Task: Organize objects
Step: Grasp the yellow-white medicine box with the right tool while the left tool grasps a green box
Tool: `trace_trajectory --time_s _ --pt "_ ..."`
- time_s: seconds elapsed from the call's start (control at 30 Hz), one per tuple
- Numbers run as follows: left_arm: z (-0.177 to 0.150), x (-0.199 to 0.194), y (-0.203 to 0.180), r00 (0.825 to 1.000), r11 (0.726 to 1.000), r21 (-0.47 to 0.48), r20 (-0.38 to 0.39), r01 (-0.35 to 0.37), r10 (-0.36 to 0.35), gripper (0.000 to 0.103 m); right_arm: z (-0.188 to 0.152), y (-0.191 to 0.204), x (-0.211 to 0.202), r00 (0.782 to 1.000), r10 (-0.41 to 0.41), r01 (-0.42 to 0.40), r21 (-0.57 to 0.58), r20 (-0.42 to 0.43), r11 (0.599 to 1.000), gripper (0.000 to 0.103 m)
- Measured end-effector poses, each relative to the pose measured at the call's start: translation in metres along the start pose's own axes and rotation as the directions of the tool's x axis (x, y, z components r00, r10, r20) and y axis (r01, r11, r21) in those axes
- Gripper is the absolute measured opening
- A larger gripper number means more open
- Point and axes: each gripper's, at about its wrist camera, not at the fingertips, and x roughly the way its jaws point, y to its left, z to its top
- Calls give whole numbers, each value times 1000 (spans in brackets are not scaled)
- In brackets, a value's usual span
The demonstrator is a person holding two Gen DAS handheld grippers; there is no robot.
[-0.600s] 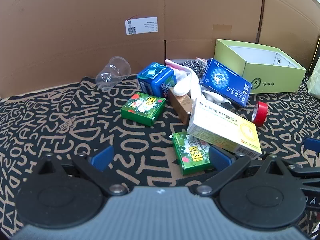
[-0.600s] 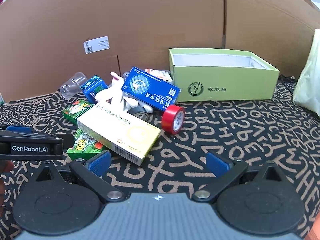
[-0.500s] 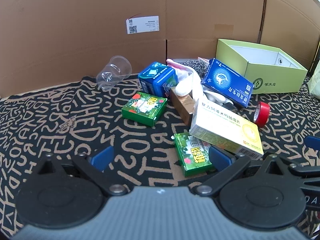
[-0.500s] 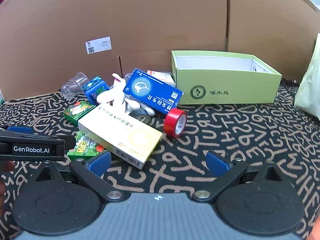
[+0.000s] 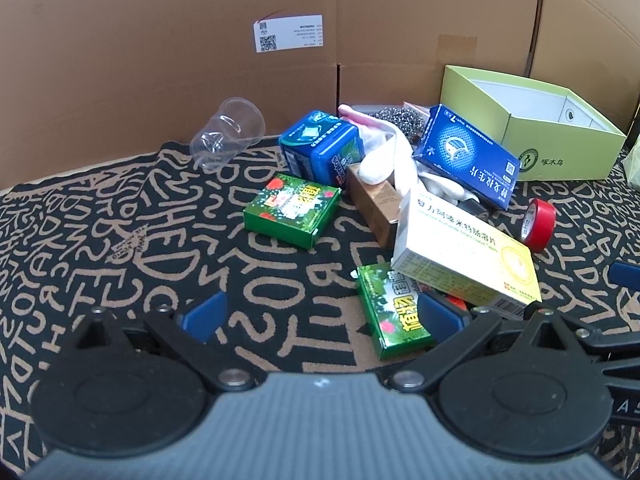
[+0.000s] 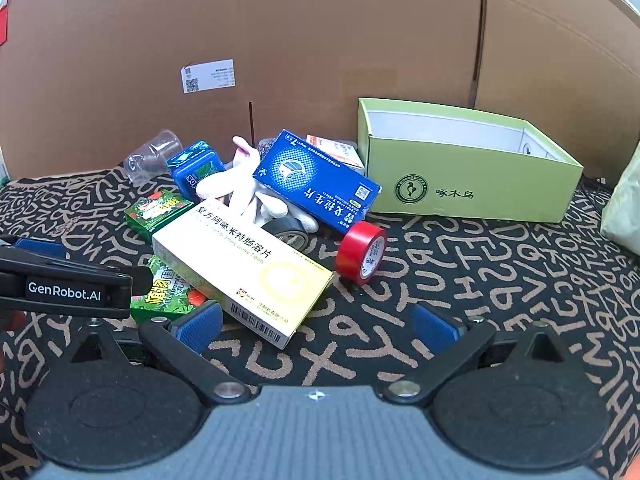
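Observation:
A pile of objects lies on a black lettered cloth (image 5: 120, 248): a yellow medicine box (image 5: 464, 260) (image 6: 244, 264), a blue medicine box (image 5: 466, 156) (image 6: 316, 180), two green boxes (image 5: 292, 210) (image 5: 394, 308), a blue tin (image 5: 320, 146), a white plush toy (image 6: 248, 192), a red tape roll (image 5: 538, 224) (image 6: 362, 254) and a clear cup (image 5: 228, 132). An open green carton (image 5: 532, 124) (image 6: 460, 164) stands at the right. My left gripper (image 5: 320, 314) is open, its right finger beside the near green box. My right gripper (image 6: 316, 326) is open and empty, just before the yellow box.
A cardboard wall (image 6: 320, 40) closes the back. A pale plastic bag (image 6: 624, 200) sits at the far right. A grey tape roll (image 6: 286, 230) lies under the plush toy. The left gripper's body (image 6: 64, 288) shows at the left of the right wrist view.
Both grippers have edged slightly forward toward the pile; the objects look a little nearer. Nothing was grasped or moved.

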Motion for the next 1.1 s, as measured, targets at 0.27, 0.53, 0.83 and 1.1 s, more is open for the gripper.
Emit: trace_trajectory --time_s 0.27,0.53,0.83,1.1 --pt "3 11 4 1000 1000 -2 -28 -5 5 103 4 0 9 1000 23 -23 -22 -8 999 103" --pt "21 18 28 987 976 144 2 161 -163 103 15 11 24 990 141 -137 -212 4 968 103" --pt "63 79 39 963 932 241 -54 269 -264 103 38 17 74 942 327 -331 -346 -72 878 101" --pt "64 116 36 960 920 276 -113 280 -258 100 31 -9 69 909 391 -406 -105 -143 908 77"
